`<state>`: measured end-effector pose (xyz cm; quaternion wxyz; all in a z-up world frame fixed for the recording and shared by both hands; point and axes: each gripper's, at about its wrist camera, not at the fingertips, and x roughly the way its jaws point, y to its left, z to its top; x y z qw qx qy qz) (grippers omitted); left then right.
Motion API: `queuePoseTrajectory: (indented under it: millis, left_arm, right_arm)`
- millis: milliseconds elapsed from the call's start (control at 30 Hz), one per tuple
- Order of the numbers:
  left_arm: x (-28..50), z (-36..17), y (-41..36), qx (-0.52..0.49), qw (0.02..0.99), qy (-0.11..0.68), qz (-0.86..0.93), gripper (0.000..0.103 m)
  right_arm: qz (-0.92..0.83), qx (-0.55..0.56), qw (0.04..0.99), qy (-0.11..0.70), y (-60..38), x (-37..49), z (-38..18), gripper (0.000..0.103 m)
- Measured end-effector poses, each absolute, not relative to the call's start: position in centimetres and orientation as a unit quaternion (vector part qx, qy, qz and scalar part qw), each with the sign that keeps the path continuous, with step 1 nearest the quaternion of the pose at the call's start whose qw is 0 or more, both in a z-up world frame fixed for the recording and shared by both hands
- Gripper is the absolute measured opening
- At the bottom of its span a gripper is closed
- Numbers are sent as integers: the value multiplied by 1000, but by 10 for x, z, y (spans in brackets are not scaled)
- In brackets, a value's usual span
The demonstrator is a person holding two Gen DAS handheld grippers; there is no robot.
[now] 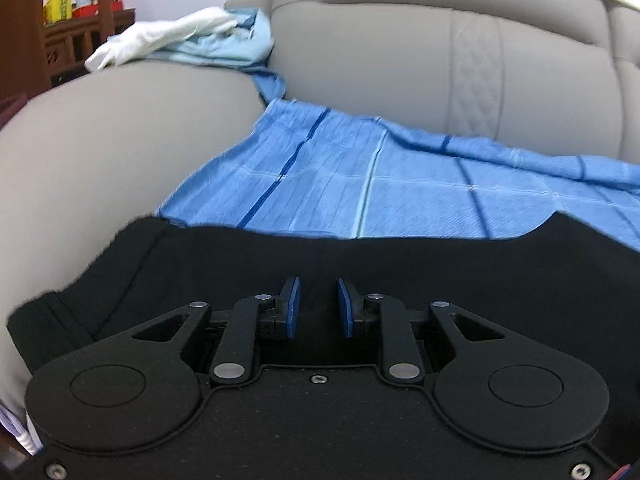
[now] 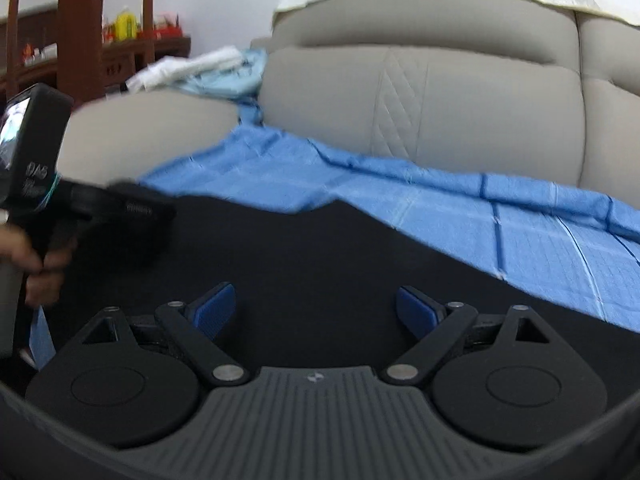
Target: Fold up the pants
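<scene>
Black pants (image 1: 360,256) lie crosswise just ahead of both tongs on the sofa seat's front edge (image 1: 100,152): left tongs (image 1: 319,306) narrowly parted and empty, right tongs (image 2: 316,312) spread wide, neither gripping.

Grey sofa (image 1: 400,60); blue sheet (image 1: 360,184) on seat; white cloth (image 1: 160,40) on armrest; yellow bottle (image 1: 58,2) on shelf (image 1: 80,36).

Black pants (image 1: 320,256) lie flat across the lower frame, on blue cloth, a seam at lower left.
</scene>
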<state>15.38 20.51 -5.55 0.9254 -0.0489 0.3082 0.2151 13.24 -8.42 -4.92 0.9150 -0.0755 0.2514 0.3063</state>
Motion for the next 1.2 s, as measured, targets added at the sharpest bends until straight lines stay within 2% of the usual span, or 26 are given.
queuePoseTrajectory:
  millis: [67, 200, 267, 367, 400, 633, 800, 967, 1033, 1200]
  left_arm:
    - [151, -60, 205, -37, 927, 300, 223, 33]
    - [146, -63, 211, -38, 928, 294, 224, 43]
    - [144, -64, 220, -59, 927, 291, 228, 56]
    - [139, -66, 231, -92, 925, 284, 234, 71]
    - [138, -67, 233, -95, 925, 282, 237, 73]
    - [136, -69, 234, -95, 923, 276, 251, 82]
    - [137, -70, 232, -88, 921, 274, 262, 85]
    - [138, -71, 229, -78, 920, 273, 271, 89]
    - [138, -71, 230, -78, 919, 273, 272, 90]
    - [138, -71, 228, -71, 919, 272, 275, 90]
  right_arm:
    - [278, -73, 919, 270, -112, 134, -57, 94]
    - [234, -84, 928, 278, -181, 136, -63, 94]
    - [193, -105, 934, 283, -211, 135, -66, 95]
    - [112, -58, 946, 297, -284, 143, -66, 96]
    - [82, -43, 950, 299, -308, 147, -66, 96]
    - [-131, 49, 945, 296, -467, 168, -65, 97]
    - [-208, 104, 925, 299, -514, 190, -67, 101]
    - [-231, 85, 923, 297, -503, 198, -64, 102]
    - [-246, 59, 924, 287, -493, 205, -57, 86]
    - [-173, 25, 942, 285, -464, 209, -44, 84]
